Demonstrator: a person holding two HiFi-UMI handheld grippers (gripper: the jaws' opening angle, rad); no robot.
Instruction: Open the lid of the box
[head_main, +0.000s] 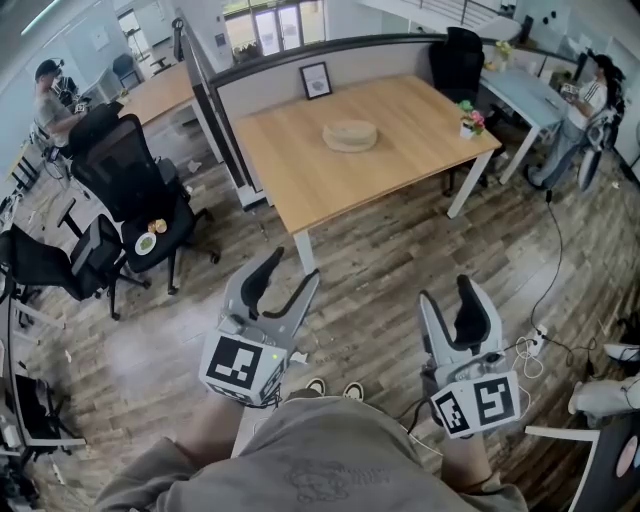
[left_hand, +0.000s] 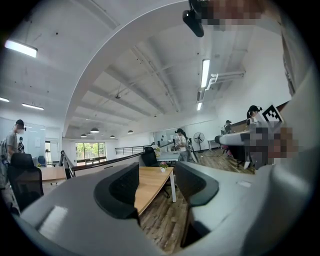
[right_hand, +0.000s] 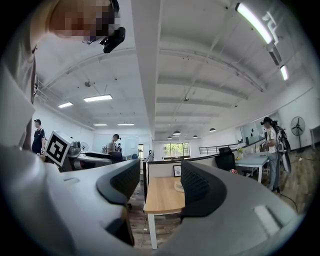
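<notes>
The box (head_main: 350, 135) is a round, flat, beige container with its lid on, lying mid-way along the wooden table (head_main: 300, 170). Both grippers are held low near the person's body, well short of the table, over the wood floor. My left gripper (head_main: 288, 276) stands open with nothing between its jaws, and so does my right gripper (head_main: 448, 298). In the right gripper view the box (right_hand: 177, 186) peeks out beside the right jaw, far beyond the open gripper (right_hand: 160, 186). The left gripper view shows its open gripper (left_hand: 156, 183) and the table (left_hand: 152, 181) far ahead.
A framed picture (head_main: 316, 80) leans on the partition behind the table, and a small flower pot (head_main: 467, 120) stands at its right corner. Black office chairs (head_main: 130, 170) are at left. Cables (head_main: 530, 350) lie on the floor at right. People sit at other desks.
</notes>
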